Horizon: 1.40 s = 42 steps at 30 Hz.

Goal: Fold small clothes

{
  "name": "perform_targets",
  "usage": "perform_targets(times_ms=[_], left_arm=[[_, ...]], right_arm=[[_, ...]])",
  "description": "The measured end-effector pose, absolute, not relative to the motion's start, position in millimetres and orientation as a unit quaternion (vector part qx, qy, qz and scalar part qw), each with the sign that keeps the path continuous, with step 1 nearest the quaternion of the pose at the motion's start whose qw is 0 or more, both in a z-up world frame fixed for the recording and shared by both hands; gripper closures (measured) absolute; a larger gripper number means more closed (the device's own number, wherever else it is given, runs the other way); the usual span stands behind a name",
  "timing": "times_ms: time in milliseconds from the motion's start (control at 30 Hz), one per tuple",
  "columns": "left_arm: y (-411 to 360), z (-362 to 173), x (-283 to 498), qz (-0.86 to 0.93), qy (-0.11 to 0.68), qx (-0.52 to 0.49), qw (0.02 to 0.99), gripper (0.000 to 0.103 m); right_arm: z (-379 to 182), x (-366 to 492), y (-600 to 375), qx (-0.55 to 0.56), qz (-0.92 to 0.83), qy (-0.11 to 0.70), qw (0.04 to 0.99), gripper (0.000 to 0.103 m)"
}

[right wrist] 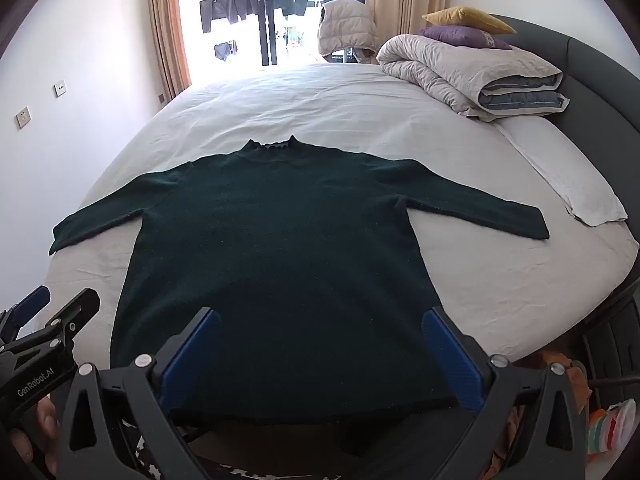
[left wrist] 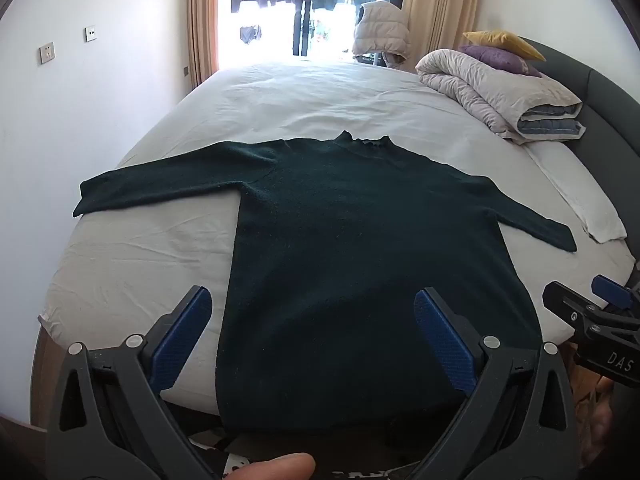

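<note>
Dk green sweater (left wrist: 360, 248), white sheet (left wrist: 320, 100).

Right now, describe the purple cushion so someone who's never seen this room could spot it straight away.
Start at the big bed with the pale sheet, then look to its far right corner, where a folded grey quilt lies by the dark headboard. The purple cushion sits on top of that quilt, under a yellow cushion; it is the lower of the two.

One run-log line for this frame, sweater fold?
stage: pre-fold | sweater: flat on bed, sleeves spread, unfolded | left gripper: open, above hem, empty | right gripper: open, above hem, empty
</note>
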<state>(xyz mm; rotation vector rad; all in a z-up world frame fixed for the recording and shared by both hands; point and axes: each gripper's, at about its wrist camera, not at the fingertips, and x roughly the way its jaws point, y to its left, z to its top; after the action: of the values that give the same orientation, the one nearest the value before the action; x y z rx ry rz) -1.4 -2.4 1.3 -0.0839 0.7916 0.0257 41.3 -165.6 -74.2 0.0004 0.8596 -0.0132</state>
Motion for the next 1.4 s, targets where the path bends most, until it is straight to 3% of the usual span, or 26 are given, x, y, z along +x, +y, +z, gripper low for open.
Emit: perform_targets(times_ms=[1400], left_arm=[[-1,-6,-2,0.015,0.395,-0.051,0.917,0.000]], right_arm=[[-78,41,-168,-0.005,-0.008,0.416,0.909,0.000]])
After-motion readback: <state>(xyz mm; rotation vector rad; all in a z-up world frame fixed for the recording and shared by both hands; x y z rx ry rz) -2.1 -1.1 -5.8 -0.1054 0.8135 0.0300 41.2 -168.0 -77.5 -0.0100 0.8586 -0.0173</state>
